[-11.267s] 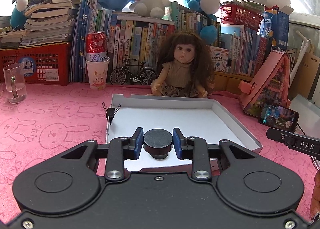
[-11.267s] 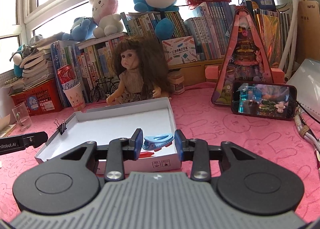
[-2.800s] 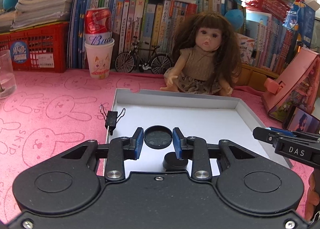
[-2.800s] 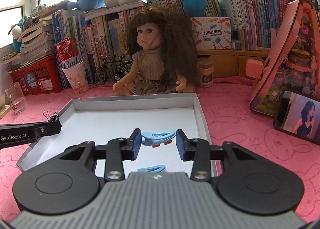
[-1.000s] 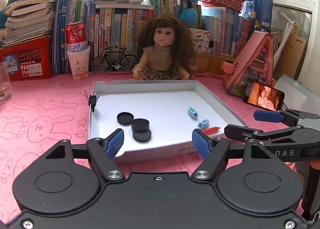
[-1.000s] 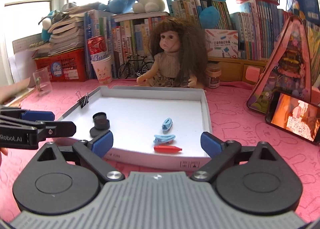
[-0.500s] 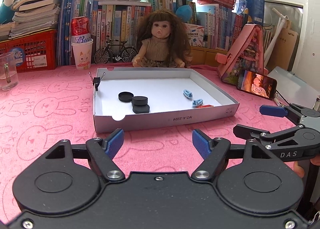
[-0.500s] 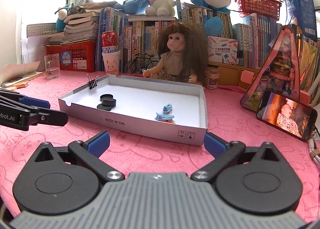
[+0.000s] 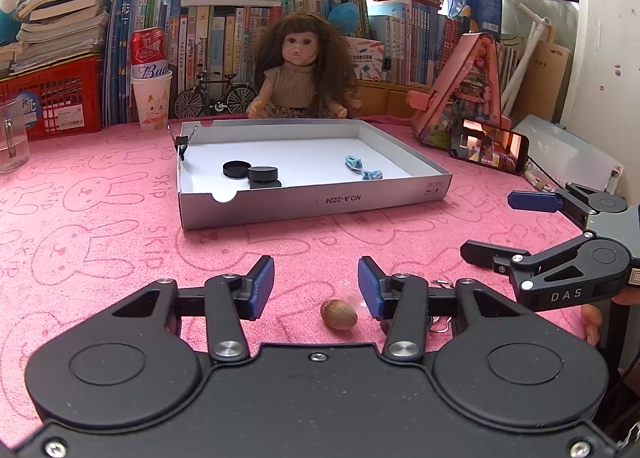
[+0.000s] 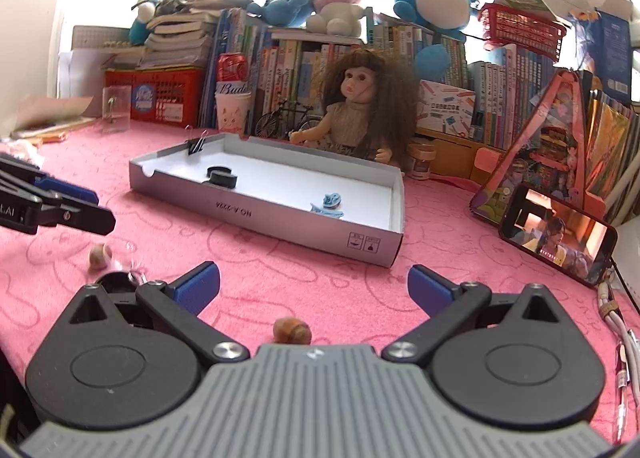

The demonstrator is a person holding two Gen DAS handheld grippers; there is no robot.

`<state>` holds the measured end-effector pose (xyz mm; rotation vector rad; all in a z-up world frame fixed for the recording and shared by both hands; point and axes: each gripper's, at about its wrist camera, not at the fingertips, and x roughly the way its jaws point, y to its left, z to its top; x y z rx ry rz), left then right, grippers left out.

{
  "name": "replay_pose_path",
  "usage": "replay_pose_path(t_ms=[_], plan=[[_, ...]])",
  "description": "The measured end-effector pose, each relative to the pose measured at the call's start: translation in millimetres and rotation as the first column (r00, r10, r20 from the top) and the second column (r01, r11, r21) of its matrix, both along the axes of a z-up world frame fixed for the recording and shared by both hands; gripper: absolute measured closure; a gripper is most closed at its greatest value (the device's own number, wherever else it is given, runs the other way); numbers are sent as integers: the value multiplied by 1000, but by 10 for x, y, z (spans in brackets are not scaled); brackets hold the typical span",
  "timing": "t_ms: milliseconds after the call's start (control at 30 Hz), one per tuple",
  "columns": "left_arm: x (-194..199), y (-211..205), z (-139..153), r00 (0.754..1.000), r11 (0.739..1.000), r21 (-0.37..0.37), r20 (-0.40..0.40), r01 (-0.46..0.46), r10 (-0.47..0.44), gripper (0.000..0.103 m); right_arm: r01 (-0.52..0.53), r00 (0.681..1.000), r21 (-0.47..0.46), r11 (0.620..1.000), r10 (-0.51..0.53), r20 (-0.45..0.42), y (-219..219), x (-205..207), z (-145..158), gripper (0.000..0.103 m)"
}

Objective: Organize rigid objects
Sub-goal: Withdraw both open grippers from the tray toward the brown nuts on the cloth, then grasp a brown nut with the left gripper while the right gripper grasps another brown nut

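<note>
Pink bunny-print tablecloth (image 9: 100, 218) fills both views; bookshelf, plush toys and a doll (image 9: 302, 74) run across the top of each frame. Grey cardboard box lid (image 9: 320, 202) sits at frame centre in the left wrist view, upper centre in the right wrist view. Already sorted inside it: black round caps (image 9: 256, 174) at its left, blue hair clips (image 9: 362, 168) at its right.

Step in hand, as I read it: picking up the next pair of loose items, two small brown nuts or shells lying on the cloth in front of the lid.

Left gripper (image 9: 316, 288), bottom centre of its view: jaws at a moderate gap and closing. First brown nut (image 9: 338, 314) lies between the pads, nearer the right-hand one; no contact visible.

Right gripper (image 10: 314, 288), bottom centre of its view: jaws wide, holding nothing. Second brown nut (image 10: 292, 330) sits low between the fingers, close to the gripper body, apart from both pads.

Next move calls for: left finishes closing on centre, since a round nut may roll out. Right needs to back up slightly, then close.
</note>
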<state>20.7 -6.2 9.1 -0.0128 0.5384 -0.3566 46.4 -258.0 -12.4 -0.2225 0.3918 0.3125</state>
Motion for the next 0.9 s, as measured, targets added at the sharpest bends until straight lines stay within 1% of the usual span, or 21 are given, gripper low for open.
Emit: replay_pose_path(t_ms=[233,367,533,633,667,700,833,900], plan=[[-19,-34,-66,1000,1000,-12,-26,1,-2,68,-26,999,-14,1000,26,-26,45,-17,-58,0],[-34,-53,-95,999,1000,-12,-35,9,-10,70,-28,998,-8,1000,27,-48,40,-5,-68,4],[-72,-83,-110,1000,1000,5,-23,17,-17,71,-21,995,18,1000,23,-92,-4,-21,-102,11],[-70,-97,-111,999,1000,2,-20,29,-28,71,-8,995,24,1000,10,-100,-27,-35,-117,18],[-75,-108,-111,999,999,4,-18,33,-33,70,-1,995,26,1000,4,-100,-34,-39,-119,22],[-83,-120,-113,999,999,12,-14,37,-37,71,8,995,27,1000,-6,-98,-41,-39,-119,25],[-139,-160,-130,999,997,64,14,51,-52,70,25,994,42,999,-21,-105,-76,-27,-123,33],[-159,-165,-155,998,995,79,13,60,-61,70,21,994,48,999,-16,-112,-82,-30,-132,40]])
